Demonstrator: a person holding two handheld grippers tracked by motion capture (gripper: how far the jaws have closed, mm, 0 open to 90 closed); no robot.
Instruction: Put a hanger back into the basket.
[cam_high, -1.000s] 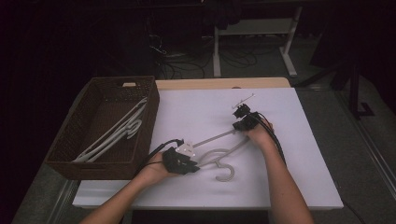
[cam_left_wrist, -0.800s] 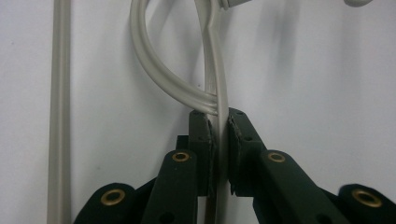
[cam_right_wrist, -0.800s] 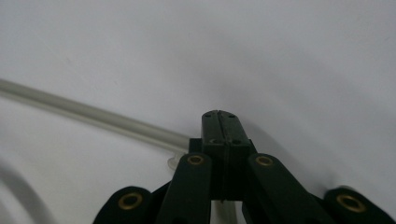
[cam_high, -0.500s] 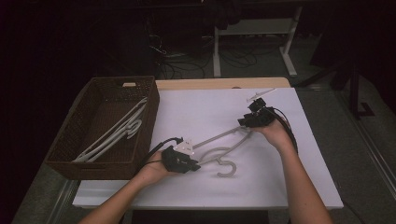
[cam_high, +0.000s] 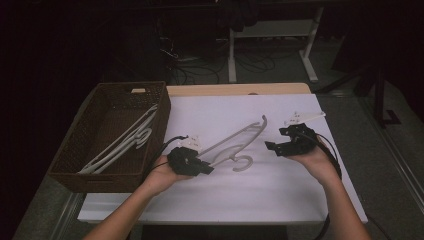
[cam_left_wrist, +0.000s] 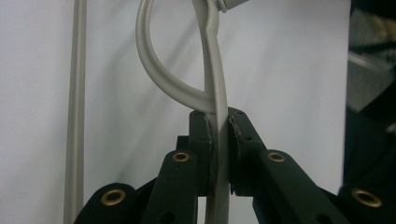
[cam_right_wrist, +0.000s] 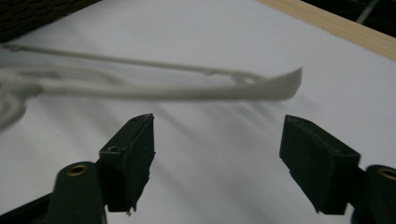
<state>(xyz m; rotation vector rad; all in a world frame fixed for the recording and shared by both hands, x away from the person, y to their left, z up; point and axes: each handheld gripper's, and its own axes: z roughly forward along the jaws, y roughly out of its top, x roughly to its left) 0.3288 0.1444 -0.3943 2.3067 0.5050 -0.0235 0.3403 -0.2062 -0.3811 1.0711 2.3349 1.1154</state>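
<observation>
A pale grey plastic hanger (cam_high: 235, 142) is lifted off the white table cover (cam_high: 280, 200), its far arm pointing up and away. My left gripper (cam_high: 200, 167) is shut on it near the hook. In the left gripper view the pads (cam_left_wrist: 204, 140) press both sides of the hanger's stem (cam_left_wrist: 212, 70) just below the hook's curve. My right gripper (cam_high: 272, 147) hovers to the right of the hanger, apart from it. Its jaws have just been opening, and in the right gripper view the gripper (cam_right_wrist: 217, 135) stands wide with nothing between the jaws. The hanger's arm tip (cam_right_wrist: 280, 88) lies just beyond them.
A dark wicker basket (cam_high: 162, 117) stands at the table's left with several white hangers (cam_high: 125, 142) inside. A bare wooden strip (cam_high: 235, 90) runs along the far table edge. Behind it are table legs and cables on a dark floor.
The right gripper let go of the hanger's arm, opened, and moved right and up. The left hand raised the hanger a little, so its far end now points upward.
</observation>
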